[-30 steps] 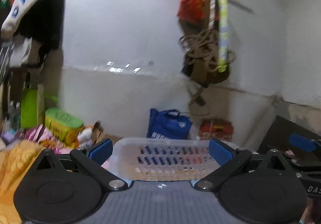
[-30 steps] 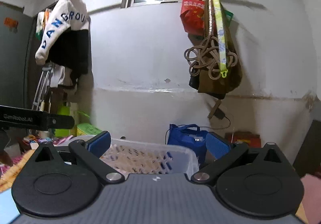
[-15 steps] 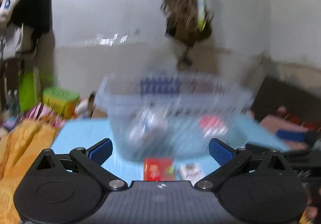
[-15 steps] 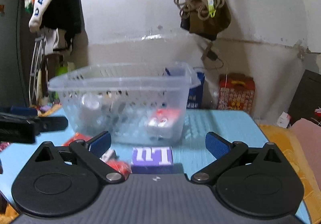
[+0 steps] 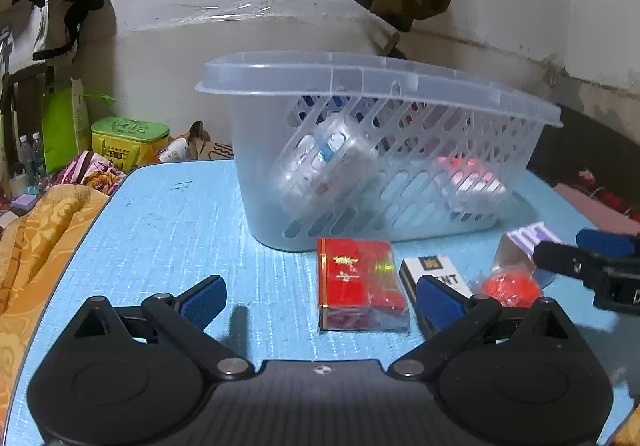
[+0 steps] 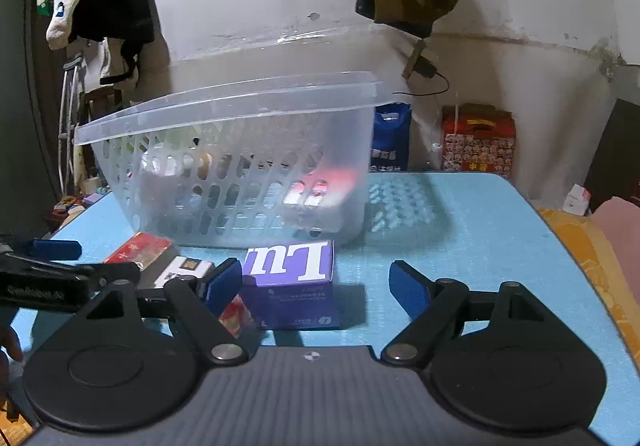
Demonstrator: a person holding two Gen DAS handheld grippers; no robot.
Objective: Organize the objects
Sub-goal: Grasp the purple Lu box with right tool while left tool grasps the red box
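Both our claws gape wide and hold nothing: left claw, right claw. The clear basket sits at frame centre on the blue table, with the red box, white pack and purple box just below it.

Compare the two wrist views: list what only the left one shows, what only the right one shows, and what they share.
Only the left wrist view shows the green tin and orange blanket left of the table, plus the right gripper entering from the side.

Only the right wrist view shows the blue bag, the red patterned box and the left gripper.

Both show the clear basket, red box, white pack, purple box and blue table.
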